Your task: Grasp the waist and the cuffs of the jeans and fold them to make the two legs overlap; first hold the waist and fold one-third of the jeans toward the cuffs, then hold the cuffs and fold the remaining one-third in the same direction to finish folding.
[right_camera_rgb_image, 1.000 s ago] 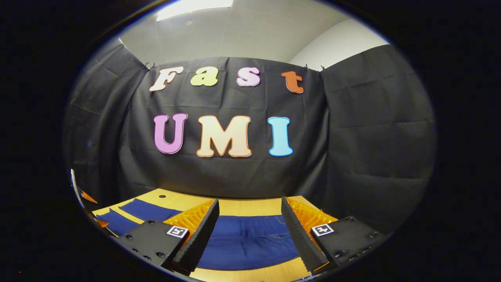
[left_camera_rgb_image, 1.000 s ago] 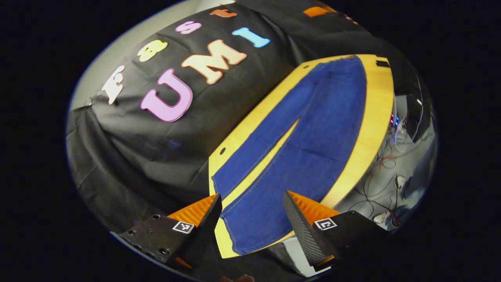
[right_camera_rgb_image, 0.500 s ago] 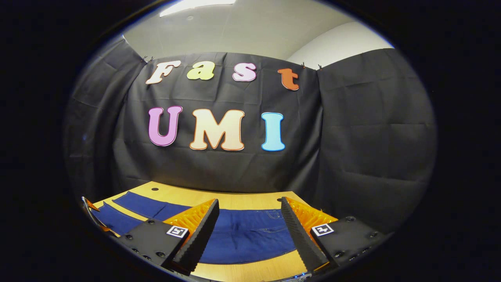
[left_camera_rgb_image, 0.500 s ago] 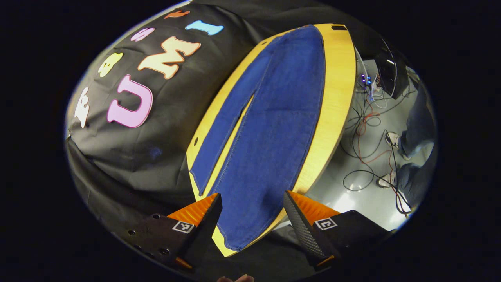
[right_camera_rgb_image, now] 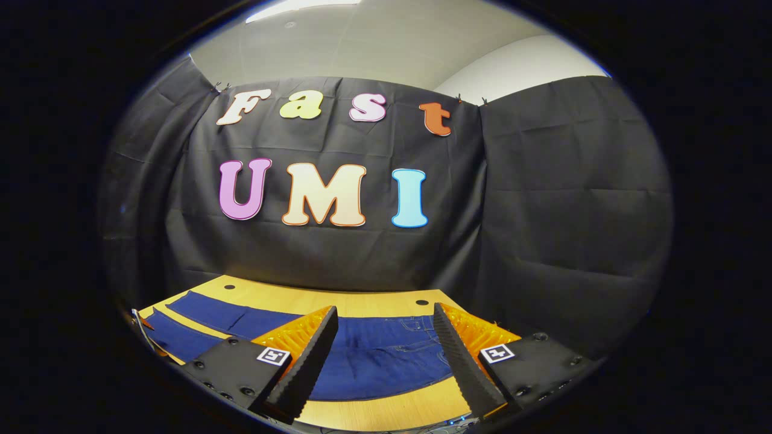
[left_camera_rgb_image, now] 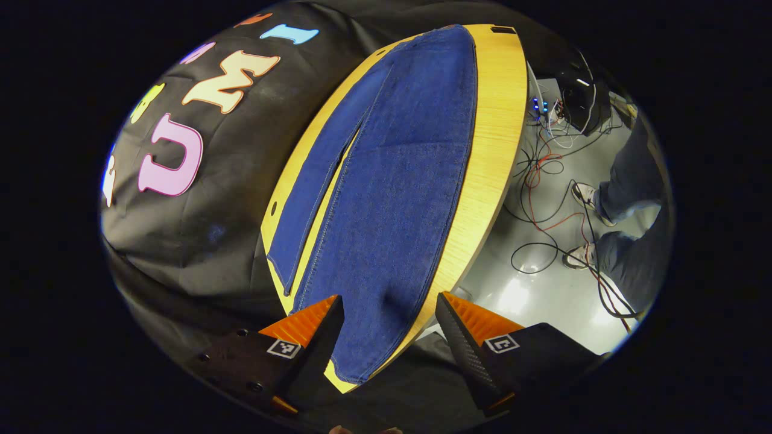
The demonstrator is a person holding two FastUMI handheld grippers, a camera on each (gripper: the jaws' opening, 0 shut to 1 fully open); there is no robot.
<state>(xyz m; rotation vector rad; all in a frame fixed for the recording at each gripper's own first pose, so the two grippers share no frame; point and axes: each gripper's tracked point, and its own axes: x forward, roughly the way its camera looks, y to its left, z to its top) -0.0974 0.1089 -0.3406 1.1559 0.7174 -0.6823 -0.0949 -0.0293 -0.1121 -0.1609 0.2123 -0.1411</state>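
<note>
Fingers [left_camera_rgb_image: 325,337] of both grippers gape wide and empty above the jeans [left_camera_rgb_image: 386,199], spread lengthwise along the bench [left_camera_rgb_image: 491,138]: left gripper [left_camera_rgb_image: 386,343] nearer the cuffs, right gripper [right_camera_rgb_image: 383,355] over the waist.

Black cloth [right_camera_rgb_image: 543,211] hangs behind a wooden desk [left_camera_rgb_image: 491,138]. Above it are a pale ceiling [right_camera_rgb_image: 362,48] and a ceiling light [right_camera_rgb_image: 301,7]. Cables [left_camera_rgb_image: 543,199] sprawl across the glossy grey floor [left_camera_rgb_image: 543,301].
</note>
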